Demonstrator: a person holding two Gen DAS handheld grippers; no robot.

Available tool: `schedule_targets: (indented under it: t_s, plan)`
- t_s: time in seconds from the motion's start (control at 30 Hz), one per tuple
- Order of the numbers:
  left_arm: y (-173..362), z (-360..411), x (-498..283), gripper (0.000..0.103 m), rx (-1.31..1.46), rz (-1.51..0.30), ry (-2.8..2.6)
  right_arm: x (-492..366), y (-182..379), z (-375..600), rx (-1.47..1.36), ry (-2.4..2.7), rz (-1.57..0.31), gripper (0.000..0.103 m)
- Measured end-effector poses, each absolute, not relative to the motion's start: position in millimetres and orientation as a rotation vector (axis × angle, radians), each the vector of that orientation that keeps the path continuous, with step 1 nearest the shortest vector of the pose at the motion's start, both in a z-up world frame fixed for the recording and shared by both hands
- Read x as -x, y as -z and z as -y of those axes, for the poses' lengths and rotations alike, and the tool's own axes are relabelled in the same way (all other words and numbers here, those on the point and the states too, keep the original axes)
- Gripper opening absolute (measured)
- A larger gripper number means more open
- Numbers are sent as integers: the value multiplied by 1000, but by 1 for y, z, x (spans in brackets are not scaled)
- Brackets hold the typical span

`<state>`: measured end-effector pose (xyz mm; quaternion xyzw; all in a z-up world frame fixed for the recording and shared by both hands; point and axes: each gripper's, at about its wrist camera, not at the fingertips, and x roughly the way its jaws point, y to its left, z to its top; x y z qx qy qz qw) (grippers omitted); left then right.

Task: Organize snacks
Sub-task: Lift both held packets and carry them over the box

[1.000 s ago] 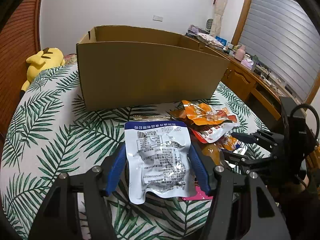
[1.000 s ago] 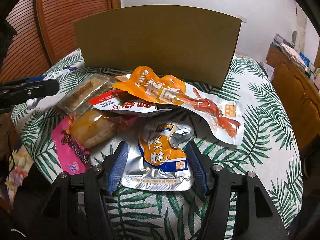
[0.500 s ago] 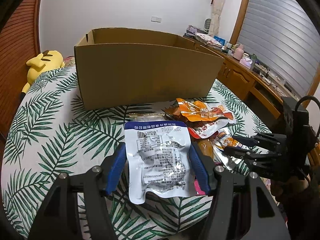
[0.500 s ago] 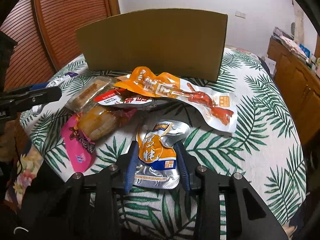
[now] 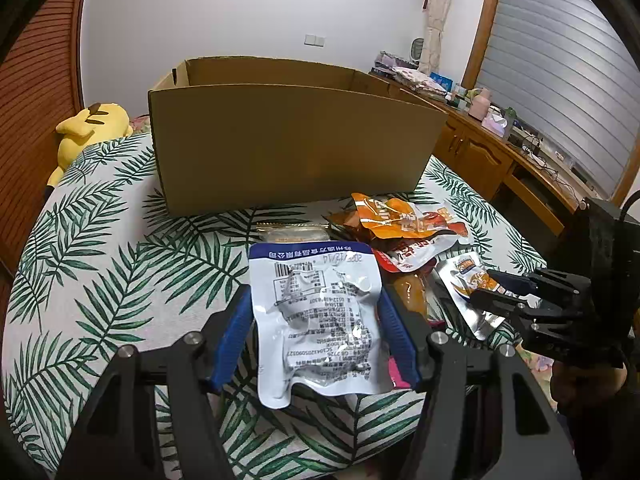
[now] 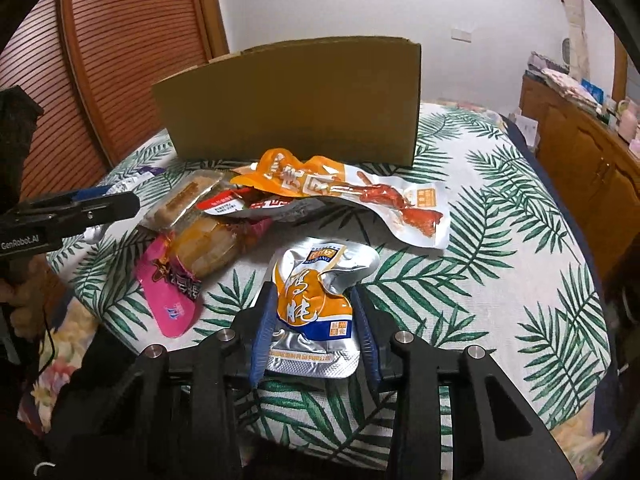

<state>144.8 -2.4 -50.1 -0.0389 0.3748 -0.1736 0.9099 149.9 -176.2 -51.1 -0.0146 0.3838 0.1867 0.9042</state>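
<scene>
My left gripper (image 5: 316,320) is shut on a white and blue snack pouch (image 5: 318,320), held above the table in front of the open cardboard box (image 5: 296,148). My right gripper (image 6: 314,320) is shut on a silver and orange pouch (image 6: 316,304), lifted off the table; it also shows in the left wrist view (image 5: 468,280). More snacks lie in a pile before the box: a long orange pouch (image 6: 348,192), a red and white pouch (image 6: 236,206), a clear biscuit pack (image 6: 180,200) and a pink pack (image 6: 172,292).
The round table (image 5: 80,260) has a palm-leaf cloth. A yellow plush toy (image 5: 86,128) lies at its far left edge. A wooden cabinet (image 5: 492,156) with clutter stands to the right, and a slatted wooden door (image 6: 132,64) to the left.
My right gripper closed on the silver and orange pouch and lifted it back from the pile. My left gripper pulled back from the box, still holding its pouch.
</scene>
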Motion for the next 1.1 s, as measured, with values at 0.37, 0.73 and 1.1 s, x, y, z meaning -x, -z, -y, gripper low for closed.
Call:
schedule_targets:
  t_s: [0.37,0.73,1.1]
  plan:
    - [49,2,-143,63,85,-766,355,-145,44,182,16,-373,-762,38]
    - [37,2,-145,62,94,-714,357,-144,30,187,14,-365,-721,38]
    - [-9,-6,-160,62,113,-603,364,-159,-2,180,51,-387,-648,38]
